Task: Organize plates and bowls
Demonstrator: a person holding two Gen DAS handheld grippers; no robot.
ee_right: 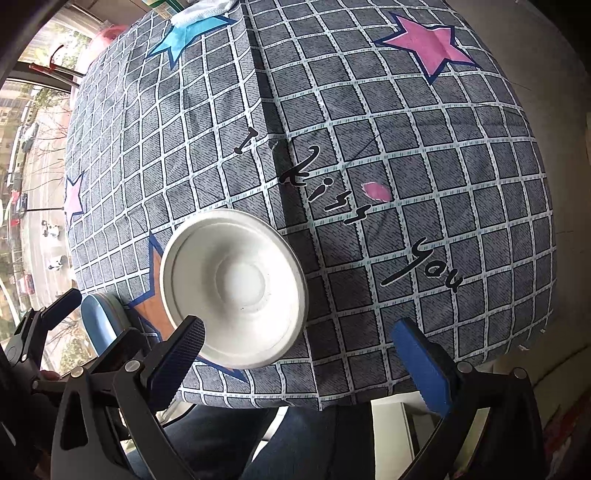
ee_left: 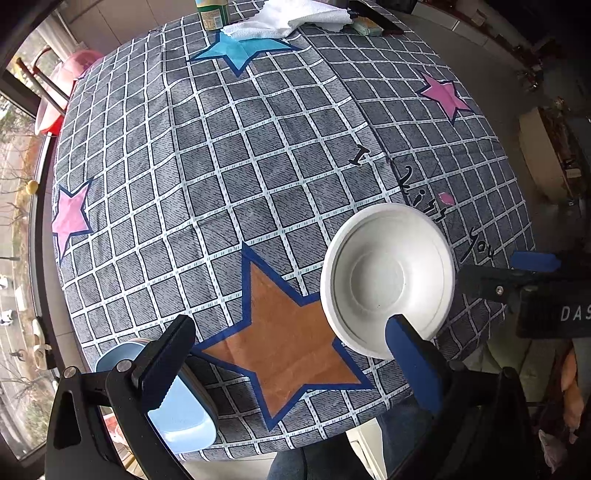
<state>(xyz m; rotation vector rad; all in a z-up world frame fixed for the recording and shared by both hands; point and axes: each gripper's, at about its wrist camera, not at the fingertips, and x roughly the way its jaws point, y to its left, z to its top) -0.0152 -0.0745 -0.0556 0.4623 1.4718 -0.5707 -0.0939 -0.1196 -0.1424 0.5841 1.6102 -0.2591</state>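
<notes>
Now, from the left wrist camera, the left gripper (ee_left: 291, 354) hangs over the near edge of the table, its fingers spread wide with nothing between them but the orange star (ee_left: 288, 339) printed on the checked tablecloth (ee_left: 229, 166). Look left: the light blue bowl (ee_left: 181, 410) sits at the cloth's near corner, partly hidden behind the left finger, and whether the finger touches it cannot be told. Over on the right, the white bowl (ee_left: 388, 280) rests upright on the cloth, its near rim hidden behind the right finger's blue pad. Farther right, the right gripper pokes in from the edge of the frame. At the far end of the table lie a crumpled white paper towel (ee_left: 291, 18) and a green bottle (ee_left: 212, 14). Switching to the right wrist camera: the right gripper (ee_right: 299, 343) also has its fingers fully apart, empty, above the near table edge. The white bowl (ee_right: 234, 288) lies just beyond the left finger tip, overlapping the orange star (ee_right: 151, 306). The blue bowl (ee_right: 101, 317) sits left of it, near but apart, with the left gripper (ee_right: 59, 306) beside it.
</notes>
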